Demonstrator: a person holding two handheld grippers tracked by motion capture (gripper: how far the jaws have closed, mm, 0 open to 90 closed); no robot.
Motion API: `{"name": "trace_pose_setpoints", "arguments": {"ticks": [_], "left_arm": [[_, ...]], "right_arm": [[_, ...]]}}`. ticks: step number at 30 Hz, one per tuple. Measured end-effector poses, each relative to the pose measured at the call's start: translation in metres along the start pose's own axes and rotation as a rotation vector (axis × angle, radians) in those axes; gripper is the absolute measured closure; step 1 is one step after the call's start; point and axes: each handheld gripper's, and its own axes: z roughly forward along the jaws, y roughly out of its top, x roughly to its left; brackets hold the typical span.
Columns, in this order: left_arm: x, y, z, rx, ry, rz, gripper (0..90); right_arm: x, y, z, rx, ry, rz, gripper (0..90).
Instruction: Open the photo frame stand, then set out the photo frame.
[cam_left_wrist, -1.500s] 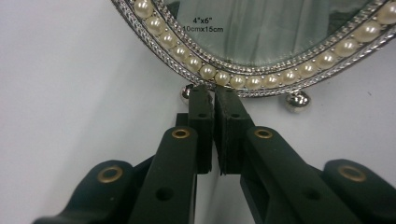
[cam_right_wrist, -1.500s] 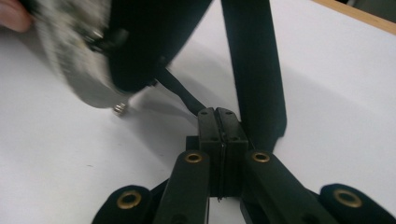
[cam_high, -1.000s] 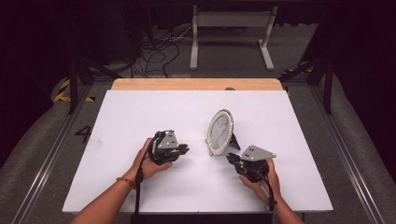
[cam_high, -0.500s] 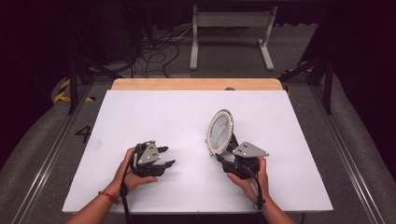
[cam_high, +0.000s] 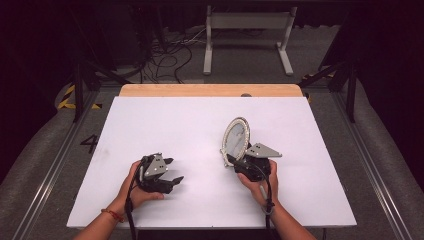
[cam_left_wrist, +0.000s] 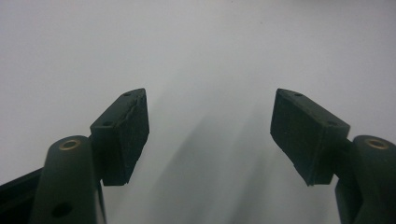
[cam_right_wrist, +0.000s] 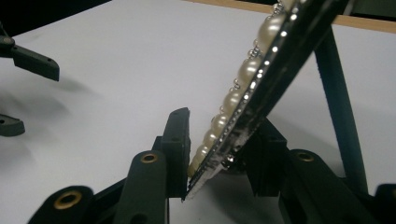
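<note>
An oval mirror frame (cam_high: 236, 137) with a pearl-studded rim (cam_right_wrist: 243, 74) stands tilted on its back leg (cam_right_wrist: 338, 107), right of the table's centre. My right gripper (cam_high: 231, 159) sits at the frame's lower edge. Its jaws have just been closing, and both pads now press that rim from either side (cam_right_wrist: 222, 154). My left gripper (cam_high: 172, 170) lies low over the white tabletop at the front left, pointing right. Its jaws have just been opening and stand wide apart with nothing between them (cam_left_wrist: 210, 130). It also appears far left in the right gripper view (cam_right_wrist: 21, 95).
The white tabletop (cam_high: 190, 120) ends in a wooden strip (cam_high: 210, 90) at the back, where a small dark object (cam_high: 245, 94) sits. Behind the table are cables (cam_high: 165, 55) and a metal stand (cam_high: 247, 30) on the dark floor.
The left hand drew back toward the front left and its jaws went from shut to wide open. The right gripper moved left to the frame's lower edge and closed around it.
</note>
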Motion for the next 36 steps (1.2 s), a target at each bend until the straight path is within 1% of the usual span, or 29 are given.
{"name": "trace_pose_setpoints", "arguments": {"ticks": [1,3,5,8,10,13,15,18,20,21,23,25,26,27,28,29,30,32,33,34,35,36], "left_arm": [[0.002,0.000,0.000,0.000,0.005,-0.007,28.7],[0.004,0.000,0.001,-0.003,0.005,-0.016,28.3],[0.004,0.000,0.001,0.001,0.012,-0.008,28.1],[0.005,0.001,0.002,-0.005,0.003,-0.015,27.9],[0.005,0.001,0.002,-0.005,0.003,-0.005,27.6],[0.006,0.000,0.003,-0.002,-0.004,-0.006,26.7],[0.006,0.000,0.003,0.002,-0.006,-0.018,26.3],[0.005,0.000,0.001,-0.007,0.004,-0.026,25.6],[0.005,0.002,0.001,-0.012,0.008,-0.021,25.3],[0.006,0.003,0.002,-0.014,0.006,-0.020,25.3],[0.007,0.005,0.004,-0.024,-0.002,-0.019,25.3],[0.008,0.009,0.008,-0.023,-0.002,0.003,25.5],[0.009,0.011,0.010,-0.015,-0.016,0.001,25.0],[0.011,0.014,0.011,-0.017,-0.029,-0.002,23.7],[0.012,0.017,0.012,-0.026,-0.037,-0.006,23.5],[0.012,0.017,0.012,-0.026,-0.037,-0.006,23.5],[0.015,0.022,0.014,-0.049,-0.041,-0.002,23.8],[0.018,0.029,0.019,-0.045,-0.063,-0.009,21.9],[0.019,0.034,0.022,-0.060,-0.056,0.000,22.0],[0.019,0.037,0.025,-0.050,-0.058,0.005,22.6],[0.019,0.037,0.025,-0.050,-0.058,0.005,20.8],[0.021,0.045,0.030,-0.034,-0.069,0.000,20.8]], "right_arm": [[-0.001,0.000,0.000,0.005,0.006,-0.009,65.5],[-0.005,0.000,-0.001,0.005,0.025,0.010,67.0],[-0.005,0.000,-0.001,0.006,0.025,0.005,67.1],[-0.005,-0.001,-0.001,0.000,0.029,0.006,66.9],[-0.007,-0.001,-0.001,-0.004,0.038,0.007,66.9],[-0.007,-0.001,-0.001,0.000,0.044,0.005,66.9],[-0.010,-0.002,-0.001,0.001,0.058,0.003,67.6],[-0.011,-0.002,-0.004,0.010,0.063,-0.004,68.1],[-0.012,-0.002,-0.005,0.012,0.063,-0.011,68.3],[-0.013,-0.003,-0.006,0.013,0.071,-0.011,68.3],[-0.014,-0.002,-0.006,0.015,0.080,-0.015,68.4],[-0.016,-0.003,-0.008,0.019,0.091,-0.017,68.7],[-0.017,-0.003,-0.008,0.018,0.098,-0.020,68.9],[-0.018,-0.003,-0.009,0.019,0.104,-0.020,69.2],[-0.019,-0.004,-0.009,0.022,0.109,-0.019,69.4],[-0.020,-0.004,-0.010,0.023,0.114,-0.015,69.6],[-0.021,-0.004,-0.010,0.024,0.120,-0.015,69.7],[-0.022,-0.004,-0.011,0.026,0.130,-0.018,69.7],[-0.023,-0.004,-0.011,0.029,0.136,-0.022,69.7],[-0.024,-0.004,-0.012,0.032,0.142,-0.027,69.8],[-0.024,-0.004,-0.012,0.032,0.142,-0.027,69.8],[-0.024,-0.004,-0.012,0.033,0.147,-0.030,69.9]]}}
